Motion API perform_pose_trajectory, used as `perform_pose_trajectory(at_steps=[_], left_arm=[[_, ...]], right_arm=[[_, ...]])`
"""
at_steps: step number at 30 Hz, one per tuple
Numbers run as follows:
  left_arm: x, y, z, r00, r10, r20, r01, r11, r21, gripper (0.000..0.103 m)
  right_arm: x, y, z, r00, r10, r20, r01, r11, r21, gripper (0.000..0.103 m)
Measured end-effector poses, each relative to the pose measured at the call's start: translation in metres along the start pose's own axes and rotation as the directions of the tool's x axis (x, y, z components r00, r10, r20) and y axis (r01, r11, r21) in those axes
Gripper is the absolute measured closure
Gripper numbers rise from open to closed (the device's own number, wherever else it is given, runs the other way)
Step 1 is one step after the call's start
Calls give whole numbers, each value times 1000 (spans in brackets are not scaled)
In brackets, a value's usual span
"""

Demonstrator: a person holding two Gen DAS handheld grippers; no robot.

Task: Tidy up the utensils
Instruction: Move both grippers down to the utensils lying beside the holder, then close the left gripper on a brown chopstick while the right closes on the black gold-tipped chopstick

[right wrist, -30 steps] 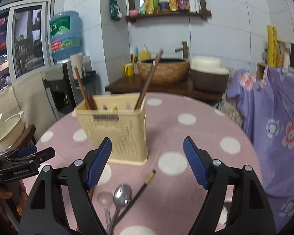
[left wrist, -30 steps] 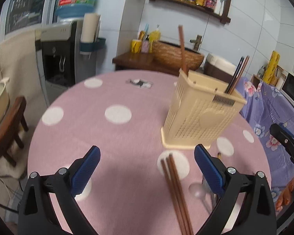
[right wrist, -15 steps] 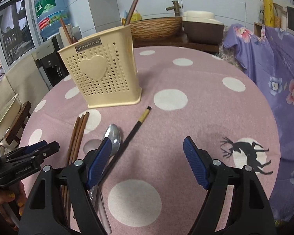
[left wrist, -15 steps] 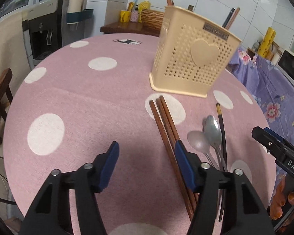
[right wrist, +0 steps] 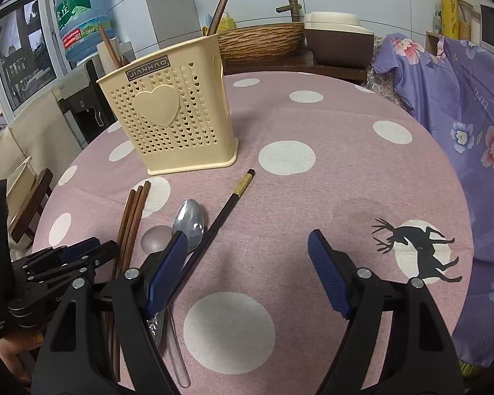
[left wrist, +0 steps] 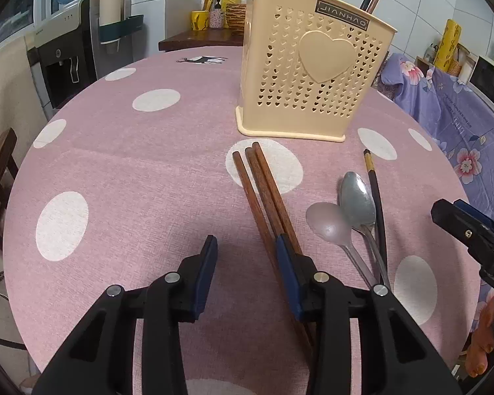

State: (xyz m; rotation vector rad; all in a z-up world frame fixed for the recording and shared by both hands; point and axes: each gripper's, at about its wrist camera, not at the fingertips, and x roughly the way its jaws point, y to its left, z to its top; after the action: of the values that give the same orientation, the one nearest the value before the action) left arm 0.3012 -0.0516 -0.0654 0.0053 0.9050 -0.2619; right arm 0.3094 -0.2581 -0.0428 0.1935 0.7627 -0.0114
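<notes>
A: Left tool (left wrist: 245, 251) pitched down over the counter (left wrist: 122, 171); jaws closing on nothing, the brown chopsticks (left wrist: 263, 191) lying just outside its right finger.

B: Right tool (right wrist: 247, 253) low, angled down, jaws wide and empty; spoons (right wrist: 189, 219) beneath its left finger; holder (right wrist: 171, 121) upright beyond.
</notes>
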Motion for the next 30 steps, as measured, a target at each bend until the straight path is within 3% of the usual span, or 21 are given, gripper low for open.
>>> perform_pose_trajectory(at_steps=[7,11,17,26,30], left_arm=[[5,-7,5,998,58,-4,-57,998,29,68],[3,1,5,999,54,-6,-54,998,27,75],[-1,20,6,998,60,-8,-60,998,2,76],[2,25,8,999,32,-14,-32,999,-36,76],[1,29,9,1000,21,-11,-22,998,-58,76]], right_arm=[[3,6,0,1000,-27,-15,27,1000,-8,28],[4,4,0,998,-54,-21,53,998,-20,28],[19,5,6,996,-56,-73,54,998,-26,29],[70,8,34,984,-54,-171,65,996,59,56],[83,11,39,978,-87,-189,101,992,69,62]])
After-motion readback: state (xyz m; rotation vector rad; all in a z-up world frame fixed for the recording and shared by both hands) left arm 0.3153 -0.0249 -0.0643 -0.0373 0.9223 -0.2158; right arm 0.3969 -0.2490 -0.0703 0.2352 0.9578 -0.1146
